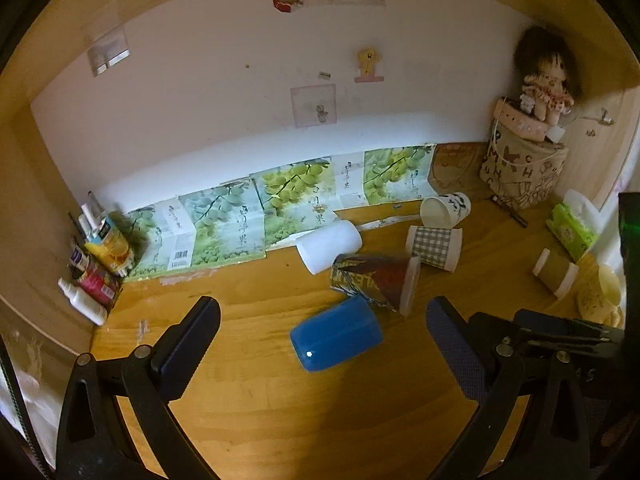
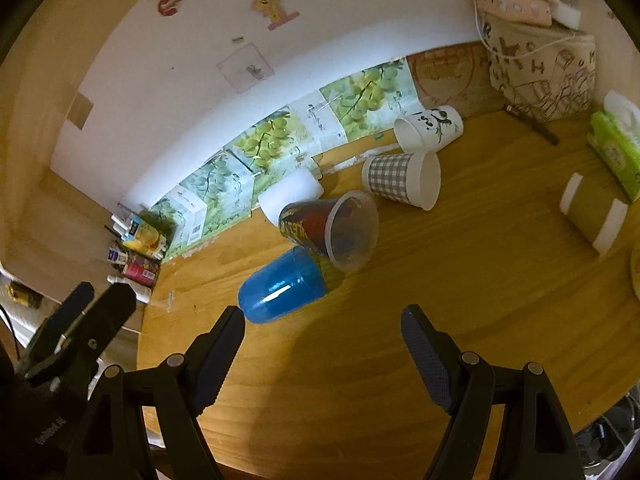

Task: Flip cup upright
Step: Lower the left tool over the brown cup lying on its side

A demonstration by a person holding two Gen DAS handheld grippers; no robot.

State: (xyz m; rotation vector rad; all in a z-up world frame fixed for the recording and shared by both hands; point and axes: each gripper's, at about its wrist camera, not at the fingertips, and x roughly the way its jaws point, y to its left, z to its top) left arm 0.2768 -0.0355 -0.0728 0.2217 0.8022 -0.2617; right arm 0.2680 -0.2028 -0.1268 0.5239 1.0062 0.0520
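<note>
Several cups lie on their sides on the wooden table (image 1: 248, 420). A blue plastic cup (image 1: 336, 334) lies nearest, its closed end toward me; it also shows in the right wrist view (image 2: 280, 286). Behind it lie a clear patterned cup (image 1: 376, 282) (image 2: 332, 232), a white cup (image 1: 328, 246) (image 2: 290, 194), a checked paper cup (image 1: 434, 246) (image 2: 402, 180) and a panda-print cup (image 1: 446, 208) (image 2: 428, 124). A brown sleeved cup (image 1: 556, 272) (image 2: 594, 214) lies to the right. My left gripper (image 1: 324, 322) is open, just short of the blue cup. My right gripper (image 2: 322, 328) is open and empty.
Bottles and cans (image 1: 96, 264) stand at the left wall. A printed fabric basket (image 1: 524, 172) with a doll (image 1: 546, 80) sits at the back right, a green tissue pack (image 1: 572, 232) beside it. Grape-print paper (image 1: 256, 204) lines the back edge. The other gripper's body (image 2: 76, 328) shows at left.
</note>
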